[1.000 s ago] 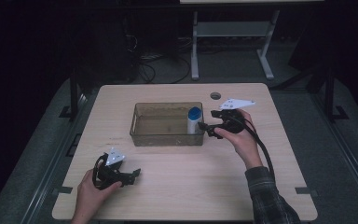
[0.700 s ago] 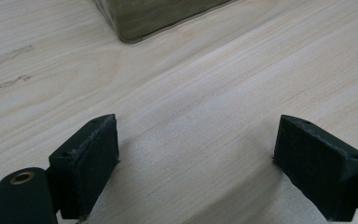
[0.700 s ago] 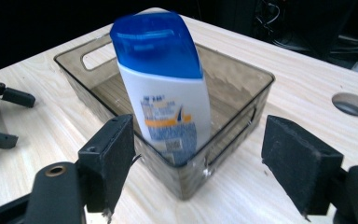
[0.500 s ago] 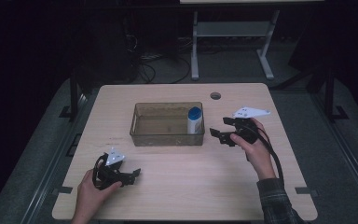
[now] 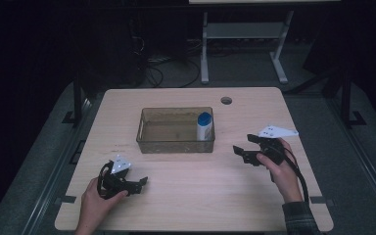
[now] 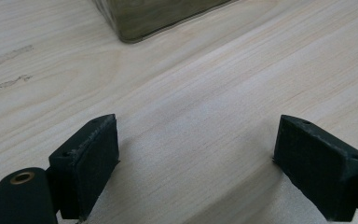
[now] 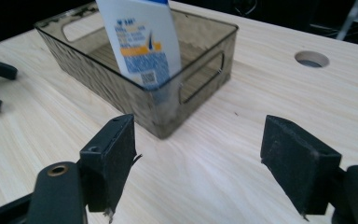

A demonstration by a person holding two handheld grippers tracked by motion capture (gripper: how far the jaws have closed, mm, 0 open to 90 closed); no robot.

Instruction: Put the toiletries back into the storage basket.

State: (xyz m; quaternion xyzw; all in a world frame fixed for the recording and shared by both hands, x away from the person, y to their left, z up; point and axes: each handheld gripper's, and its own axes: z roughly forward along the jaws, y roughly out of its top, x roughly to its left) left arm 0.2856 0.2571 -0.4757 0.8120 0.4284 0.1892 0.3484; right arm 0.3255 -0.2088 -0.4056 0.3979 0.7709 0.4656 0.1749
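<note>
A clear smoky plastic bin (image 5: 149, 139) (image 7: 200, 70) sits mid-table, its corner (image 6: 135, 25) at the top of the left gripper view. A white bottle with a blue cap (image 5: 204, 126) (image 7: 142, 39) stands upright inside its right end. My right gripper (image 5: 242, 152) (image 7: 198, 158) is open and empty, held just right of the bin, jaws pointing toward it. My left gripper (image 5: 141, 183) (image 6: 196, 163) rests open and empty near the table's front left, over bare wood.
The light wooden table (image 5: 191, 196) has a round cable hole (image 5: 226, 100) (image 7: 311, 59) behind the bin. A white-legged stand (image 5: 245, 34) and cables lie on the dark floor beyond the far edge.
My right gripper has drawn back from the bottle, moving right and toward the front edge. The bottle stays standing in the bin. The left gripper has not moved.
</note>
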